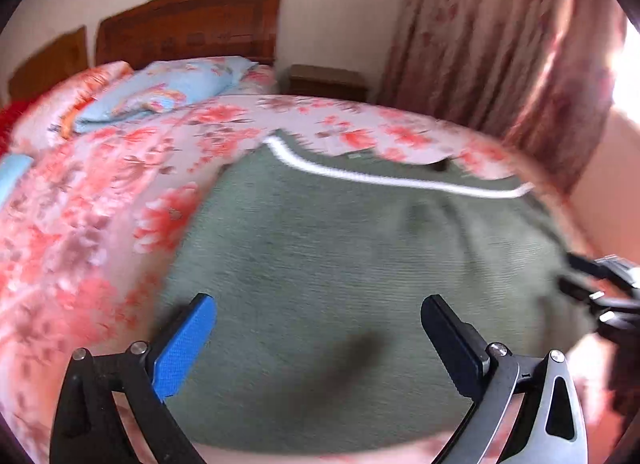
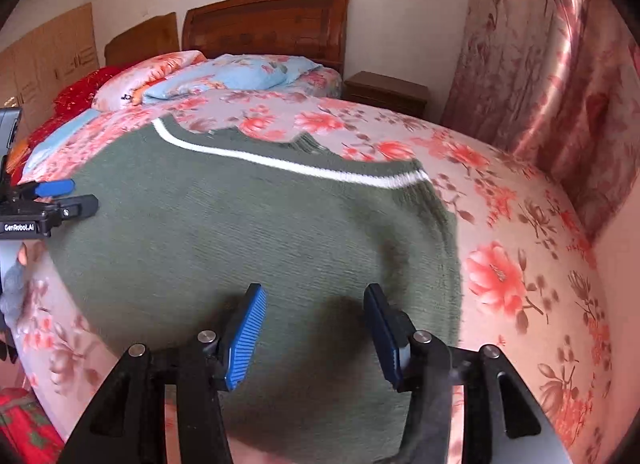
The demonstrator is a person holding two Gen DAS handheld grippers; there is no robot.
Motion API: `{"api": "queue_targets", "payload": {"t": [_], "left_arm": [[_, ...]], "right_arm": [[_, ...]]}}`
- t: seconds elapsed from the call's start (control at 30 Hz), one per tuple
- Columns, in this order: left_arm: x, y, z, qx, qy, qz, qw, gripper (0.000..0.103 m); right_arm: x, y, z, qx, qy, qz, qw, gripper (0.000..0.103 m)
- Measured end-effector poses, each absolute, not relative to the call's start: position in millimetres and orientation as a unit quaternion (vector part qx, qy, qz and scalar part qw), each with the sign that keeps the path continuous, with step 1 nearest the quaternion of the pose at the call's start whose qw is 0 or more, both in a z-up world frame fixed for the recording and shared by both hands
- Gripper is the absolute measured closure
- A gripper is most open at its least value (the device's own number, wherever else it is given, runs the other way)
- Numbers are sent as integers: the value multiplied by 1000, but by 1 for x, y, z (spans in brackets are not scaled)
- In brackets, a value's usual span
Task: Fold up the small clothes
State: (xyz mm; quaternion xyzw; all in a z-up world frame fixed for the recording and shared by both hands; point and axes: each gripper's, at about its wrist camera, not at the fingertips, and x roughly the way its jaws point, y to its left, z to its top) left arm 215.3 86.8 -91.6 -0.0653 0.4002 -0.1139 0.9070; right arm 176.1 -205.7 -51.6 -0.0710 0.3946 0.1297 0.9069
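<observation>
The left claw (image 1: 318, 306) and the right claw (image 2: 314, 296) are seen nearest, both released and poised over a green ribbed knit sweater (image 2: 240, 232), nothing being grasped. The sweater is spread flat on the bed (image 2: 520, 248), which is covered by a pink floral sheet; a white stripe (image 2: 288, 166) is carried across the knit's far part. Behind it, light blue pillows (image 2: 240, 78), a carved wooden headboard (image 2: 268, 24), a dark nightstand (image 2: 386, 94) and patterned curtains (image 2: 532, 64) are found.
</observation>
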Motion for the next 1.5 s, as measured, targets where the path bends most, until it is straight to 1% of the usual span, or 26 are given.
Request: {"api": "queue_targets", "payload": {"t": [0.07,0.17,0.23,0.3,0.47,0.57,0.67,0.77,0.8,0.9,1.23,1.37,1.43,1.5], "left_arm": [[207,70,-91,-44,397,-127,908,0],[205,51,-108,18,415,-112,903,0],[200,59,-110,10,406,-120,906,0],[197,70,-110,8,408,-122,905,0],[175,92,-112,26,401,-76,912,0],[166,108,-113,-19,390,-89,916,0],[171,102,-118,2,399,-75,914,0],[171,94,-121,29,403,-67,912,0],[171,93,-121,34,404,-68,912,0],[170,95,-122,35,406,-72,910,0],[168,95,-121,36,403,-75,911,0],[170,93,-110,22,404,-73,912,0],[174,91,-93,-7,391,-94,916,0],[185,82,-74,-10,377,-109,920,0]], "right_arm": [[167,-182,-47,-71,383,180,903,51],[159,-145,-56,-117,390,217,887,51],[156,-138,-69,-145,396,217,880,51],[149,-148,-71,-157,380,222,884,51],[139,-197,-65,-129,397,177,891,51],[125,-210,-61,-105,395,159,899,51],[112,-202,-59,-93,377,190,901,51],[117,-196,-76,-123,403,175,890,51],[118,-201,-78,-116,403,176,891,51],[118,-223,-78,-77,409,181,891,51],[110,-247,-68,-60,421,150,892,52],[114,-236,-49,-69,390,147,906,52],[122,-223,-40,-79,375,159,910,52],[138,-207,-34,-94,369,171,909,52]]}}
